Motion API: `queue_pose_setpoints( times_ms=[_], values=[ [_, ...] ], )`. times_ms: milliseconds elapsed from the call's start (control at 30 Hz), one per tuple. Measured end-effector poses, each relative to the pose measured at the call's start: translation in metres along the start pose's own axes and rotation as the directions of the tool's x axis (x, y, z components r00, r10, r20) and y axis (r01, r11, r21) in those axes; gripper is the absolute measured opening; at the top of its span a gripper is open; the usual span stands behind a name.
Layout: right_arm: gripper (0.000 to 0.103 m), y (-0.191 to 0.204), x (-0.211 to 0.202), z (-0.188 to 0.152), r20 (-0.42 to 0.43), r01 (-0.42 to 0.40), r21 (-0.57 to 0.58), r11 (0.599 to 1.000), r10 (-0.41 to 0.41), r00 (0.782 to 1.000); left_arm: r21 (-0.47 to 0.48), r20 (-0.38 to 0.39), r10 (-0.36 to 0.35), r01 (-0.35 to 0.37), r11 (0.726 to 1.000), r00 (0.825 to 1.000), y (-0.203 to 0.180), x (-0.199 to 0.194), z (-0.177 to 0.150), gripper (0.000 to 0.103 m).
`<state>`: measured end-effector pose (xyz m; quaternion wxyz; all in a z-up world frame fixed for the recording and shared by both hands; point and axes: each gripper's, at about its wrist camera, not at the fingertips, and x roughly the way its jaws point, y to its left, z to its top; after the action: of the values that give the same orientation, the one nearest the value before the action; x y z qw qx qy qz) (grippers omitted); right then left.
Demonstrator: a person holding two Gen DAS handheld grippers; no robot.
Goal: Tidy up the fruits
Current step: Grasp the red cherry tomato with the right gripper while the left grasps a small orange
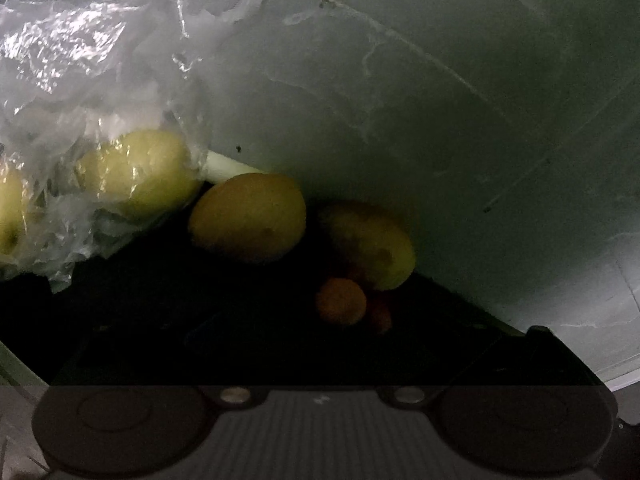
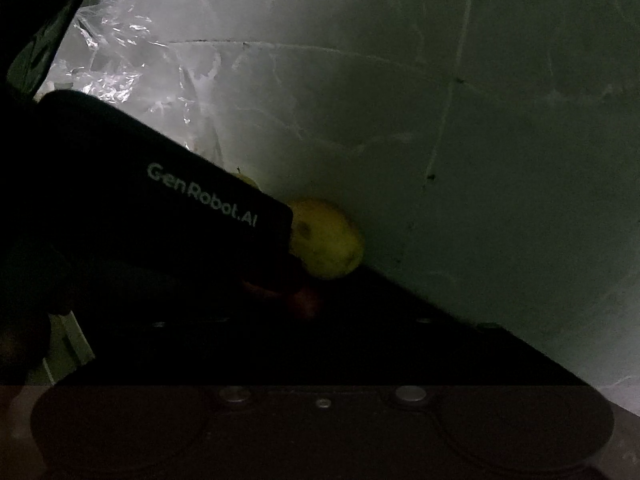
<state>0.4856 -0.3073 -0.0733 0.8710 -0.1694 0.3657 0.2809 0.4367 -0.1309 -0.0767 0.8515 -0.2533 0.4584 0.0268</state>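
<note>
Yellow lemon [image 1: 248,216] lies just right of plastic bag [image 1: 80,92]; we can't tell either gripper's jaws in this dark, so approach slow w/ care.

Four large yellow fruits show in the left wrist view: two loose [image 1: 248,216] [image 1: 370,244] and two inside one clear plastic bag [image 1: 72,80]. Two small orange fruits [image 1: 341,301] [image 1: 380,316] lie beside them, the second dim and half hidden.
</note>
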Motion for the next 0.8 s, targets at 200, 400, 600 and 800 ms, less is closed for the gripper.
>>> queue_pose_setpoints(
  times_ms=[200, 400, 600, 800],
  values=[
    [0.050, 0.003, 0.009, 0.003, -0.008, -0.006, 0.004, 1.000, 0.006, 1.000, 0.013, 0.015, -0.005, 0.005, 1.000, 1.000, -0.002, 0.002, 0.002, 0.082],
    [0.045, 0.003, 0.009, 0.002, -0.015, -0.026, 0.002, 1.000, 0.026, 1.000, 0.012, -0.006, -0.023, 0.023, 1.000, 1.000, 0.000, 0.008, 0.006, 0.066],
    [0.043, 0.006, 0.011, 0.002, -0.027, -0.050, 0.003, 0.999, 0.050, 0.998, 0.024, -0.017, -0.040, 0.041, 0.999, 0.999, -0.003, 0.018, 0.011, 0.055],
    [0.039, 0.007, 0.010, 0.002, -0.027, -0.068, -0.015, 0.998, 0.067, 0.997, 0.040, -0.024, -0.032, 0.033, 0.999, 0.999, -0.007, 0.027, 0.016, 0.044]
  ],
)
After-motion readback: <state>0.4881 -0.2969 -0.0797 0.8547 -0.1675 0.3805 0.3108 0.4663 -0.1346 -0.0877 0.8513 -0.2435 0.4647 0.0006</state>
